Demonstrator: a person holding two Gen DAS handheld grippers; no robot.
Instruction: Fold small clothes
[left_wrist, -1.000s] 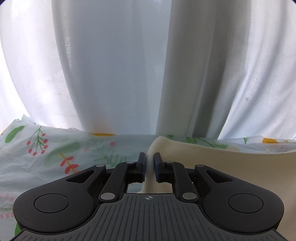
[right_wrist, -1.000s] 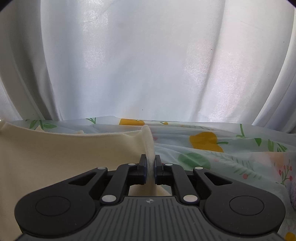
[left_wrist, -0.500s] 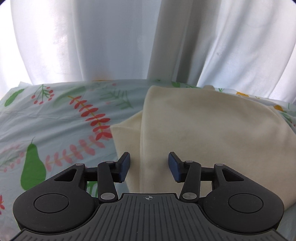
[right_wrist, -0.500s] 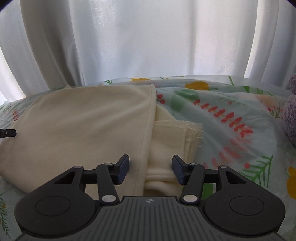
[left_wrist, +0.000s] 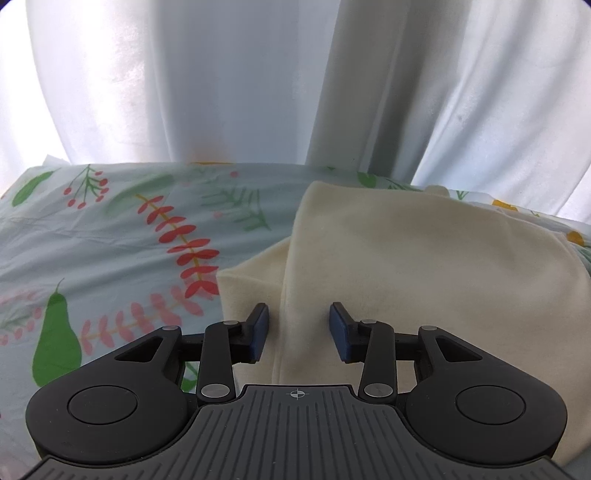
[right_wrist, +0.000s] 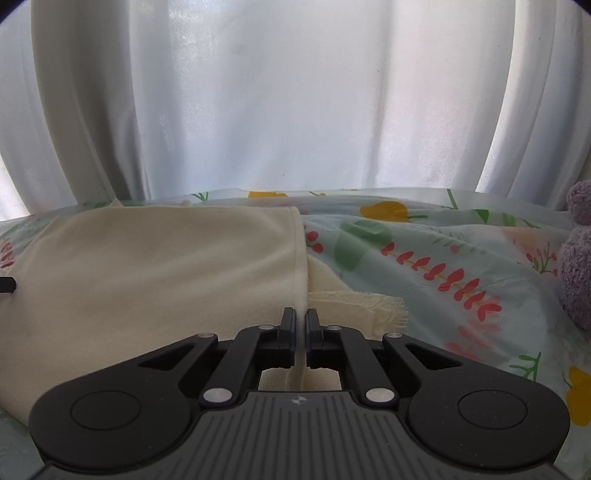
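A cream garment (left_wrist: 406, 266) lies folded on the floral cloth, its top layer doubled over a lower layer. In the left wrist view my left gripper (left_wrist: 298, 325) is open, its jaws on either side of the garment's left folded edge. In the right wrist view the garment (right_wrist: 166, 273) fills the left half, with a frayed lower layer (right_wrist: 354, 306) sticking out to the right. My right gripper (right_wrist: 301, 325) is shut on the hemmed right edge of the top layer.
A floral tablecloth (left_wrist: 110, 240) covers the surface, also shown in the right wrist view (right_wrist: 461, 266). White curtains (right_wrist: 295, 103) hang close behind. A purple plush toy (right_wrist: 576, 254) sits at the far right. A dark tip (right_wrist: 6, 285) pokes in at the left edge.
A second ago both grippers held the garment's edges shut. Both then opened and drew back. Now the right gripper has shut again on the right hem; the left stays open.
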